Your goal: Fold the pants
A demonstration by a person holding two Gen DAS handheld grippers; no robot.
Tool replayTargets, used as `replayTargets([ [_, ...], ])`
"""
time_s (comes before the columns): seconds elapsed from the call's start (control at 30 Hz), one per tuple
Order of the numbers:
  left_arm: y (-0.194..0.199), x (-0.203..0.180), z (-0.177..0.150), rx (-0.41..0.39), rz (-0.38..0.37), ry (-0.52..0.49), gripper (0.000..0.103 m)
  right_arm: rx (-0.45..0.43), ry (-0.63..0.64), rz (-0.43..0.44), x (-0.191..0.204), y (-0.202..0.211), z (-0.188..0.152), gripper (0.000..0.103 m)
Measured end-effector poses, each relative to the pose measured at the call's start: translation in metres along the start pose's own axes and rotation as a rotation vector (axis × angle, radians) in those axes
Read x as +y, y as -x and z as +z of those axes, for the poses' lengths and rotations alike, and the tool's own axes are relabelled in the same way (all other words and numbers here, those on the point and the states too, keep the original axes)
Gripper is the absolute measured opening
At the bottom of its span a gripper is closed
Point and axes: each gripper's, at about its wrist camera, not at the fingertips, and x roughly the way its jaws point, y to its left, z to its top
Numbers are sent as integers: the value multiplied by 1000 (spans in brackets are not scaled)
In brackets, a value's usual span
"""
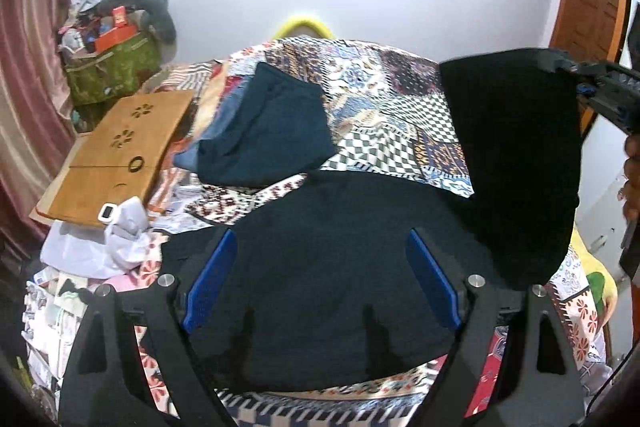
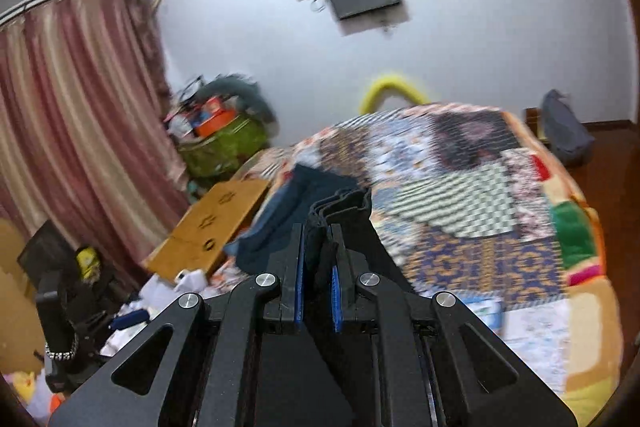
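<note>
Patchwork bedding (image 1: 384, 95) covers the bed under a white wall with 2 dark screens. At the left lies a wooden lap desk (image 1: 120, 151), then folded blue clothes (image 1: 264, 131). Black pants (image 1: 332, 275) sprawl on the bed beneath the left gripper (image 1: 320, 279), jaws wide, nothing between. Right gripper (image 2: 318, 267) pinches the pants' bunched edge, lifting it.

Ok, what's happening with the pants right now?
Right gripper shut on black pants, one end lifted. Left gripper open above them. Folded blue clothes lie beyond on the bed.
</note>
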Motion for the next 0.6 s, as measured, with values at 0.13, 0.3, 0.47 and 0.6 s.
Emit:
replayTargets([
  [0.13,7,13,-4,-7,10,23,87,81,38,61,28,-32,-19,9],
  [0.3,9,26,-13,3,25,50,87,216,78,109,55,-72,-58,9],
  [0.47,3,36,-22,31,33,73,87,349,123,121,70,-100,-100,9],
  [0.6,-3,40,-28,56,38,87,87,429,155,126,78,-109,-124,10],
])
